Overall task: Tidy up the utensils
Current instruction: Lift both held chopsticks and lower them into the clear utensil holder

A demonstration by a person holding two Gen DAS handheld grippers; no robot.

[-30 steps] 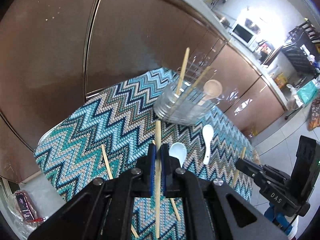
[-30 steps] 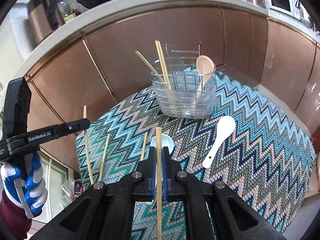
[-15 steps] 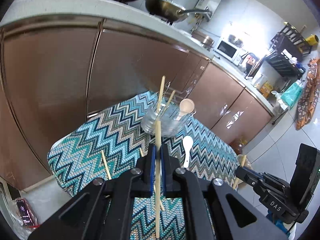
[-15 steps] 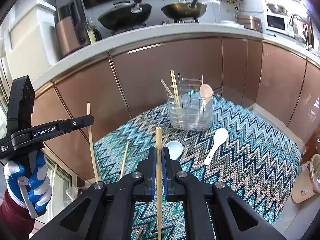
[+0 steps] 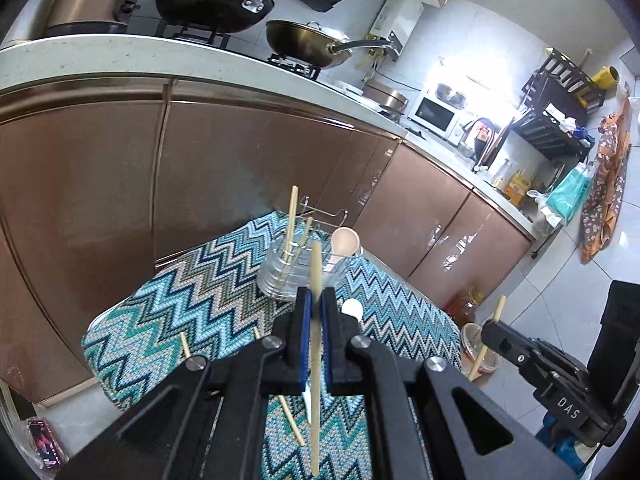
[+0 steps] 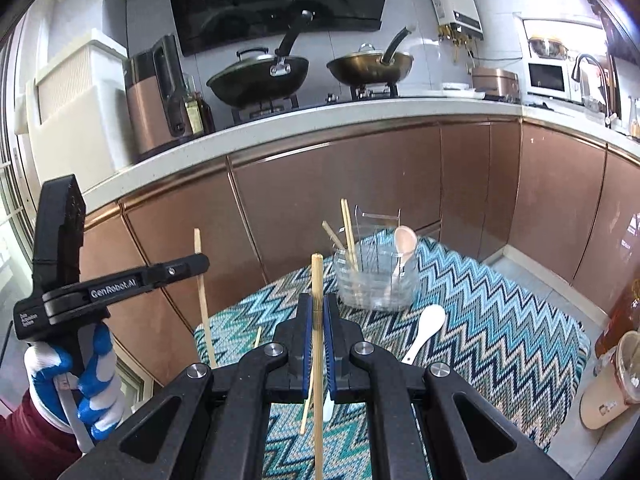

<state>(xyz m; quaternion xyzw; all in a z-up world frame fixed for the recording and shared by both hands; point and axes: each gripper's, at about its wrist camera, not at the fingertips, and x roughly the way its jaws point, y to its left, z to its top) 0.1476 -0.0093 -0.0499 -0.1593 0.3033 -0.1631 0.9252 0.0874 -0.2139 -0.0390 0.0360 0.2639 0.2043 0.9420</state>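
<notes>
My left gripper [image 5: 315, 305] is shut on a wooden chopstick [image 5: 315, 272], held upright well above the zigzag cloth [image 5: 192, 304]. My right gripper [image 6: 317, 311] is shut on another wooden chopstick [image 6: 317, 280]; it also shows in the left wrist view [image 5: 486, 334], low at the right. The clear utensil holder [image 6: 376, 280] stands at the far side of the cloth with chopsticks [image 6: 348, 232] and a beige spoon [image 6: 405, 240] in it. A white spoon [image 6: 426, 330] and loose chopsticks [image 5: 185, 346] lie on the cloth. The left gripper [image 6: 200, 264] appears at the left in the right wrist view.
The cloth covers a low table in front of copper cabinet doors [image 6: 320, 200]. A counter with two woks [image 6: 260, 76] runs above. A cup [image 6: 624, 360] and a slipper [image 6: 600, 412] sit on the floor to the right. A phone [image 5: 44, 444] lies on the floor at the left.
Both grippers have risen and pulled back from the table, each with its chopstick; the holder and cloth look smaller and farther away.
</notes>
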